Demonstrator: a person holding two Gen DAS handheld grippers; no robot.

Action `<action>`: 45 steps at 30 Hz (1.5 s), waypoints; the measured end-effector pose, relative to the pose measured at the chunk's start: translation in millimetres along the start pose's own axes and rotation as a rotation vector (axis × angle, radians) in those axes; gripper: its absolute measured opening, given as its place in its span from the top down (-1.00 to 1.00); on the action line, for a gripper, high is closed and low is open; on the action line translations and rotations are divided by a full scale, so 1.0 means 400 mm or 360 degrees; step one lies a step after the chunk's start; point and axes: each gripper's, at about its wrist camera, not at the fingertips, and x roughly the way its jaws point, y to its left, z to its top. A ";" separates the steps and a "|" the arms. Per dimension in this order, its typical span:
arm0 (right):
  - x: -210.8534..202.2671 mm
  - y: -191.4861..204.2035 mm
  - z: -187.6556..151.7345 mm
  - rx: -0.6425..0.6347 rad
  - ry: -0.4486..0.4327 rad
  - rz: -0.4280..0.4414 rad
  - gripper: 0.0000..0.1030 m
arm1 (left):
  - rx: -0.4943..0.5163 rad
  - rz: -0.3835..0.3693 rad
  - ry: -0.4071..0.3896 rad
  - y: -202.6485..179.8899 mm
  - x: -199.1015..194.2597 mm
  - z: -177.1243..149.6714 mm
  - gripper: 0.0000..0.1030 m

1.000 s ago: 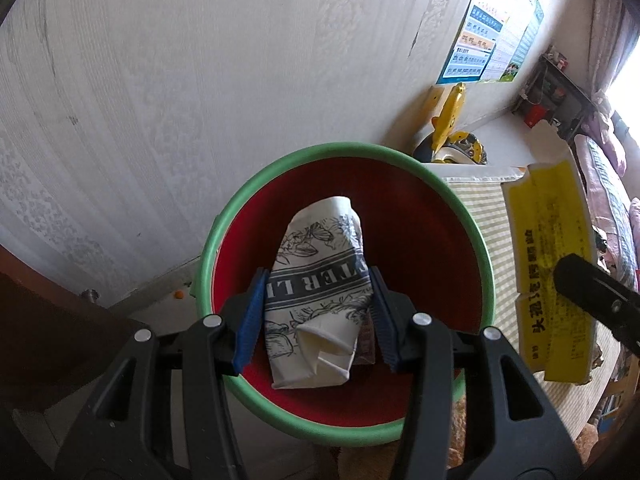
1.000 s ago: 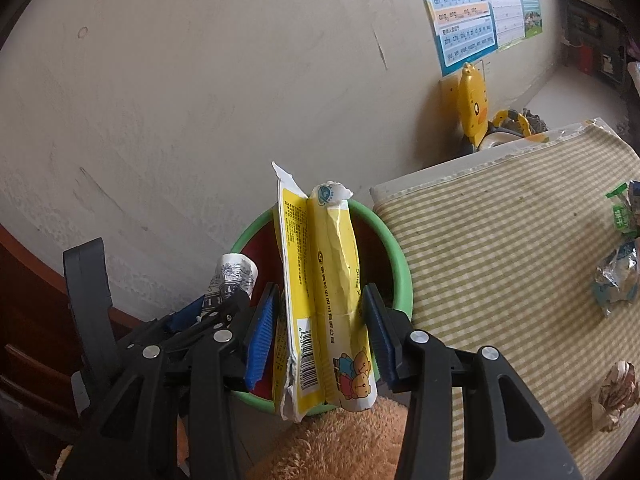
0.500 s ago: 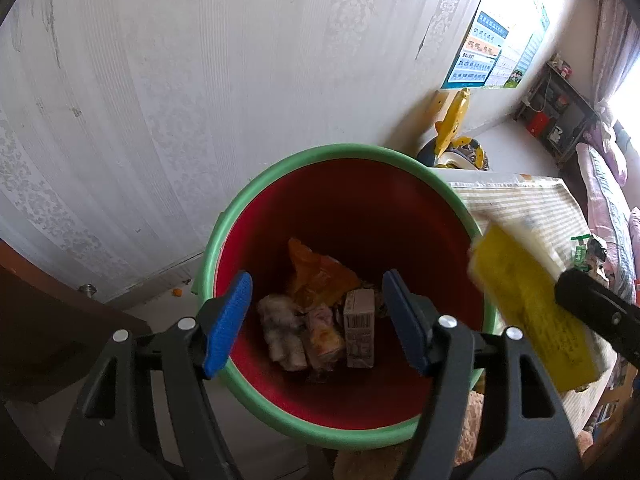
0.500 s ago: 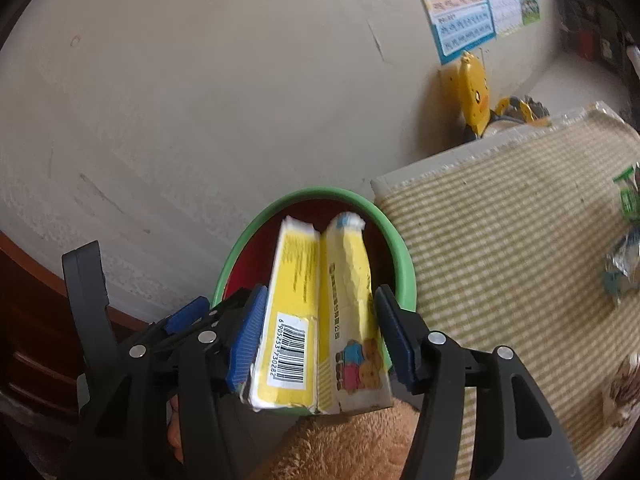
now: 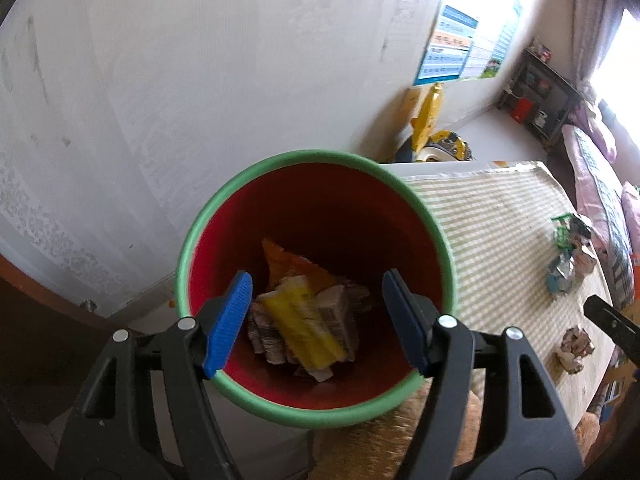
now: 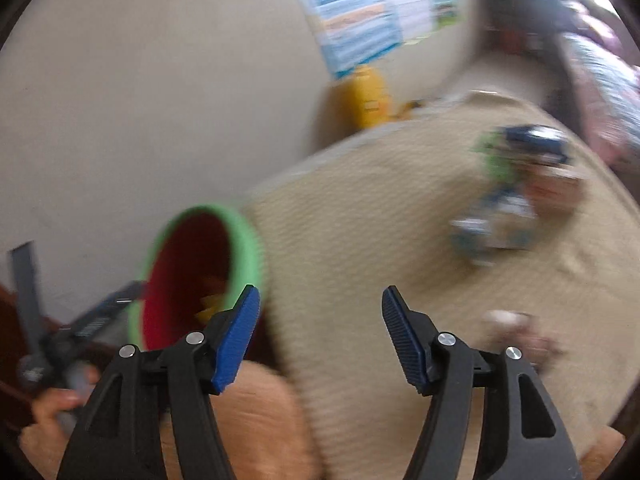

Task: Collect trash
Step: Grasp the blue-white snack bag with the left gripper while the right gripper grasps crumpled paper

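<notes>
Both drops look done: yellow wrapper (image 5: 302, 326) sits in the red bin (image 5: 224, 208) off the table's left edge; left gripper (image 5: 316, 322) hangs wide and empty over it; right gripper (image 6: 320, 334) has just been opening, nothing between its jaws; crumpled wrappers (image 6: 516, 196) near the striped mat's (image 6: 360, 240) far right edge are probably light, crinkly, a bit slippery; I'd pinch the bunched middle.

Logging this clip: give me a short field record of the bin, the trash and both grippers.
bin: red bucket with green rim, beside the table
in bin: yellow wrapper on top of other packets
left gripper: open, empty, over the bucket
right gripper: open, empty, jaws just opened, over the table edge
still on table: wrapper pile, crumpled paper
</notes>
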 end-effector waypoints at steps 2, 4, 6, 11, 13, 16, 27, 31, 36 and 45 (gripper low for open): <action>-0.010 -0.071 -0.006 0.0083 0.0007 -0.0091 -0.28 | 0.0032 -0.0018 -0.0008 -0.025 -0.010 -0.001 -0.27; -0.017 -0.139 -0.015 0.0169 0.0016 -0.0174 -0.31 | 0.0071 -0.0033 -0.0016 -0.050 -0.020 -0.002 -0.27; -0.012 -0.192 -0.022 0.0214 0.0036 -0.0224 -0.31 | 0.0124 -0.0050 -0.0023 -0.082 -0.031 -0.005 -0.27; 0.038 -0.238 -0.056 0.0215 0.0164 -0.0228 -0.31 | 0.0251 -0.0089 -0.0046 -0.169 -0.061 -0.015 -0.27; 0.053 -0.245 -0.067 0.0203 0.0190 -0.0220 -0.31 | 0.0298 -0.0102 -0.0051 -0.199 -0.069 -0.019 -0.27; 0.061 -0.246 -0.081 0.0149 0.0187 -0.0202 0.06 | 0.0382 -0.0139 -0.0058 -0.260 -0.079 -0.024 -0.27; -0.108 -0.312 -0.172 0.0261 0.0009 -0.0014 0.77 | 0.0864 -0.0369 -0.0030 -0.607 -0.006 -0.033 -0.34; -0.125 -0.331 -0.225 0.0275 -0.0008 -0.0037 0.76 | 0.1025 -0.0419 0.0039 -0.734 0.069 -0.035 -0.35; -0.117 -0.369 -0.240 0.0359 -0.0008 0.0030 0.75 | 0.1160 -0.0403 0.0126 -0.848 0.160 -0.048 -0.35; -0.118 -0.387 -0.242 0.0406 -0.0028 0.0115 0.71 | 0.1257 -0.0336 0.0318 -0.916 0.274 -0.066 -0.10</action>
